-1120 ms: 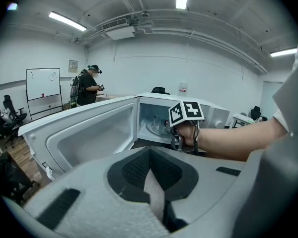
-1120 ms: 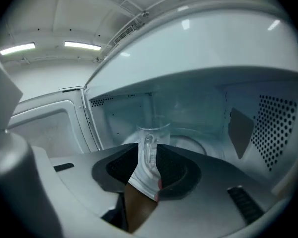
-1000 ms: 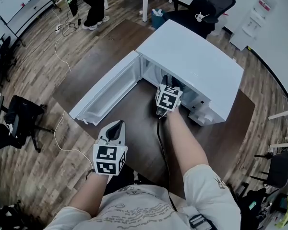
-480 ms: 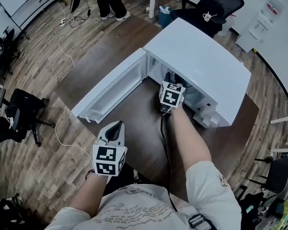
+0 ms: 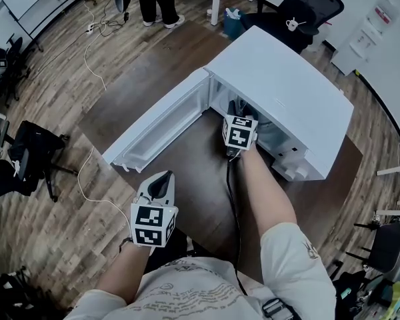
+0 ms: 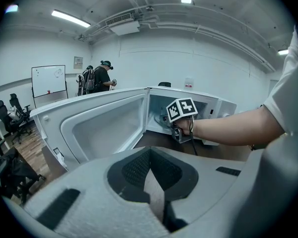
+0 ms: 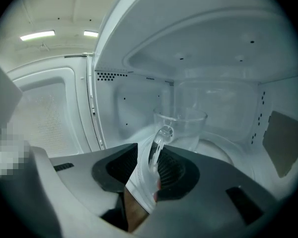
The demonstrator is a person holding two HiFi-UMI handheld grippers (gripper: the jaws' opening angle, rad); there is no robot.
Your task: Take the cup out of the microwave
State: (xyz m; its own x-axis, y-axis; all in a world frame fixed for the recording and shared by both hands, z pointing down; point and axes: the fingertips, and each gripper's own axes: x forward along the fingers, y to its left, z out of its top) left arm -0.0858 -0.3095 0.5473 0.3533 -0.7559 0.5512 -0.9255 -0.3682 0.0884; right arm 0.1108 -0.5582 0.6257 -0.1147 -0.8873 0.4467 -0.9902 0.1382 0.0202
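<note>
Dark tabletop [image 5: 193, 155], open microwave [image 5: 283, 89]: right claw [image 7: 150, 167] pinches the glass cup [image 7: 184, 128] by its thin handle [image 7: 160, 139]; it may swivel and slip; left claw [image 6: 151, 180] hangs pressed together, empty.

Open-plan office or lab room. Swivel chairs [image 5: 300, 9] are standing about on a wood-plank floor [image 5: 53, 105]. A whiteboard [image 6: 48, 81] is hanging on the wall. Strip lights [image 6: 69, 19] are glowing overhead. Cables [image 5: 95, 27] are trailing across the floor, and people [image 6: 105, 76] are standing at the far side.

White microwave [image 5: 287, 92] (clear cup [image 7: 181, 128]).
</note>
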